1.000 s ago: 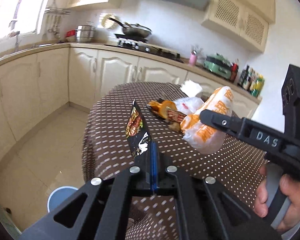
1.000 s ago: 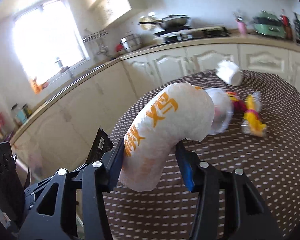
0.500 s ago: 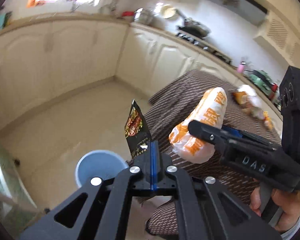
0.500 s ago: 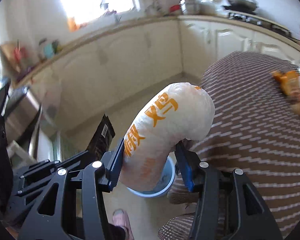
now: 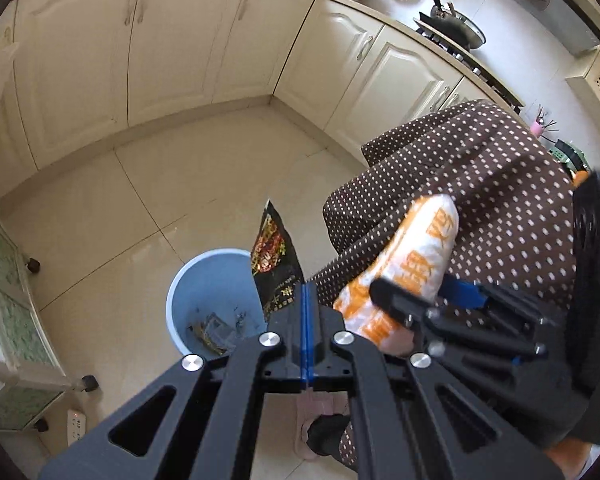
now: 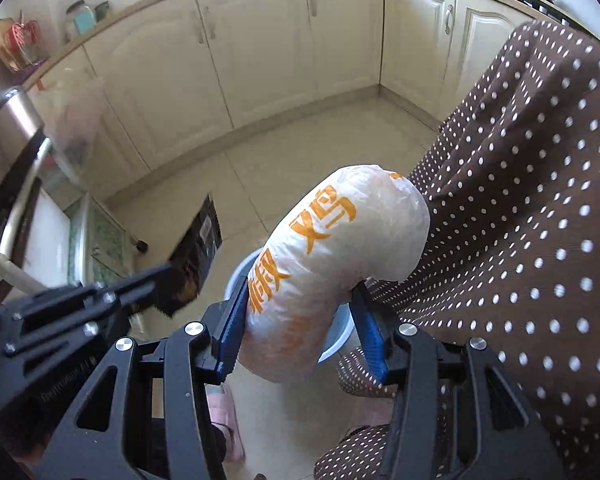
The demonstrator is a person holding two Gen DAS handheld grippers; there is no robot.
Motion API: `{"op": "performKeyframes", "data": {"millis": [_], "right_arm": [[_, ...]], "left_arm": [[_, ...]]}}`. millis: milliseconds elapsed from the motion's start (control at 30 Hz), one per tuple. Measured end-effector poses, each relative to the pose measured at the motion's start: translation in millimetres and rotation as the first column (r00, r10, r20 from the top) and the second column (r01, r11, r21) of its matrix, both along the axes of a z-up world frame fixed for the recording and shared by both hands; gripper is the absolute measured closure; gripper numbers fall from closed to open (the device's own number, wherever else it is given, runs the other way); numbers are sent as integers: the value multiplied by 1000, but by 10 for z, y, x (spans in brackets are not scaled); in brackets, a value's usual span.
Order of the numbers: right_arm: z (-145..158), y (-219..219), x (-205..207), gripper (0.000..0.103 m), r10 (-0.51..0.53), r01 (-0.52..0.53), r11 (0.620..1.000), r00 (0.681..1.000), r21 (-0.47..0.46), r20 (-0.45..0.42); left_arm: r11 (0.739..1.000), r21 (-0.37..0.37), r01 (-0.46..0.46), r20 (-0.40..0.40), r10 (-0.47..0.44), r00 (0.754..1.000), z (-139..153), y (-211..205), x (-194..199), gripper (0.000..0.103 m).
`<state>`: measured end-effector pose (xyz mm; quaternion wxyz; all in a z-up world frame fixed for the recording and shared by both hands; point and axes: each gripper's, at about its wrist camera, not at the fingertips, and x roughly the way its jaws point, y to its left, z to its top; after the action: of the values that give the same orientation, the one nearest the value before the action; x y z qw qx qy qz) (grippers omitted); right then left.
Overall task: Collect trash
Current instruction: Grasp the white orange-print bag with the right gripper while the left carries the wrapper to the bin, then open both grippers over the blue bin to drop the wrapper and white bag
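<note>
Left wrist view: my left gripper [image 5: 306,300] is clamped tight on the bottom edge of a black snack wrapper [image 5: 275,258], pads pressed flat w/ only the foil between them. Wrapper stands up from the tips, partly over the rim of the blue trash bin [image 5: 216,300] on the tile floor [image 5: 120,208]. Bin has a few scraps at its bottom already.

Right gripper [image 6: 300,332] holds a puffy white bag w/ orange print [image 6: 332,264], jaws about half spread & squeezing its lower end; the bag sticks up & out past the tips. In the right wrist view the bag hides most of the bin, only bits of blue rim show at both sides of it.

Both grippers sit close together, side by side, just off the edge of the table, whose brown dotted tablecloth [image 5: 480,184] hangs down right beside the bin. Pink slipper [image 5: 312,412] shows below my left gripper.
</note>
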<state>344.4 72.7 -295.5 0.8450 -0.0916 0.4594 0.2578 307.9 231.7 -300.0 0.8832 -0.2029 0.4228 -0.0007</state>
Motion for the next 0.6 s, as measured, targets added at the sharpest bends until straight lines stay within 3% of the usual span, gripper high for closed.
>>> {"op": "performKeyframes", "data": {"millis": [100, 167, 300, 467, 600], "right_arm": [[-87, 63, 71, 55, -14, 14, 1000, 1000, -12, -4], [-134, 67, 98, 55, -20, 20, 1000, 1000, -17, -10], [-205, 125, 122, 55, -16, 15, 1000, 1000, -25, -17], [-258, 200, 124, 55, -8, 7, 1000, 1000, -27, -25], [-250, 256, 139, 55, 2, -3, 1000, 1000, -26, -29]], "left_arm": [[1000, 2, -11, 7, 11, 1000, -34, 23, 133, 97], [999, 3, -35, 10, 35, 999, -38, 46, 168, 70], [999, -9, -52, 10, 53, 999, -61, 93, 154, 66], [996, 23, -88, -7, 88, 996, -90, 133, 26, 50], [994, 28, -108, -23, 108, 994, -141, 237, -122, 50]]}}
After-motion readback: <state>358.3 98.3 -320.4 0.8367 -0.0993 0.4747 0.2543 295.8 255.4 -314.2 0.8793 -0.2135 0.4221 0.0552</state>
